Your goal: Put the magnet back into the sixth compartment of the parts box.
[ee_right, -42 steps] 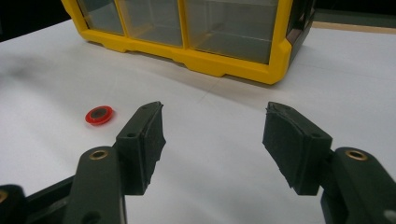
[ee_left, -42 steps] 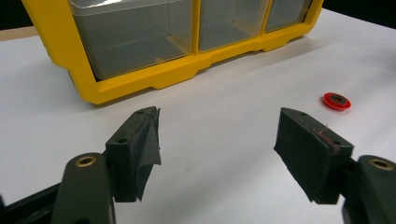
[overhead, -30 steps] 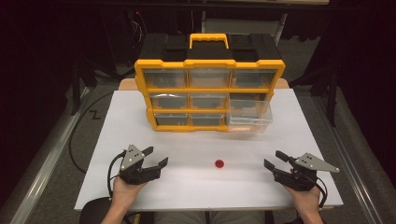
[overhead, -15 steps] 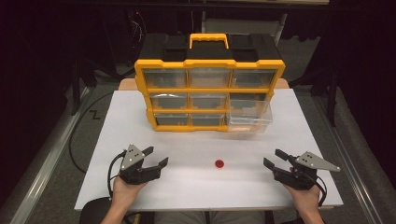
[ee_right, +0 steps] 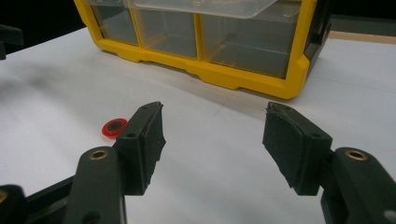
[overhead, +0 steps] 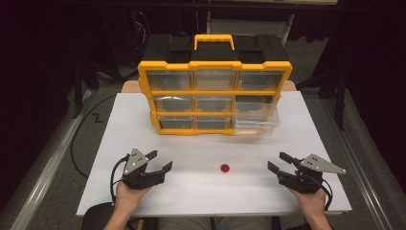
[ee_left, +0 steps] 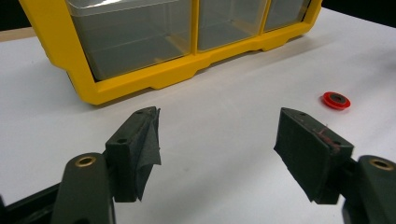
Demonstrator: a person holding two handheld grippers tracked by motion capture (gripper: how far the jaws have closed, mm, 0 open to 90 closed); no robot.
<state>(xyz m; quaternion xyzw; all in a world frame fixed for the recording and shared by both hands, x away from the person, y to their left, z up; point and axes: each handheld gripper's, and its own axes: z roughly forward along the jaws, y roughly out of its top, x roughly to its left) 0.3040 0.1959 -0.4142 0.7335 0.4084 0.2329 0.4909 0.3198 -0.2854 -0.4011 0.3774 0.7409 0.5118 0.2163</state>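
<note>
You've got the left gripper [overhead: 159, 161] and right gripper [overhead: 279, 162] parked near-side, jaws spread and empty, flanking the red ring [overhead: 224, 168] on the table [overhead: 119, 124] (drawer [overhead: 256, 119] beyond it stands pulled out, likely its destination).

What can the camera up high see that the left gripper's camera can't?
From the high view you get the organizer's yellow carry handle, its pulled-out clear drawer at the right of the middle row, and the right gripper, open, above the table's near right corner. The left gripper view gives a close look at the black pads on its own wide-open jaws. Both show the yellow organizer, the white table, the small red ring lying on it, and the left gripper.
</note>
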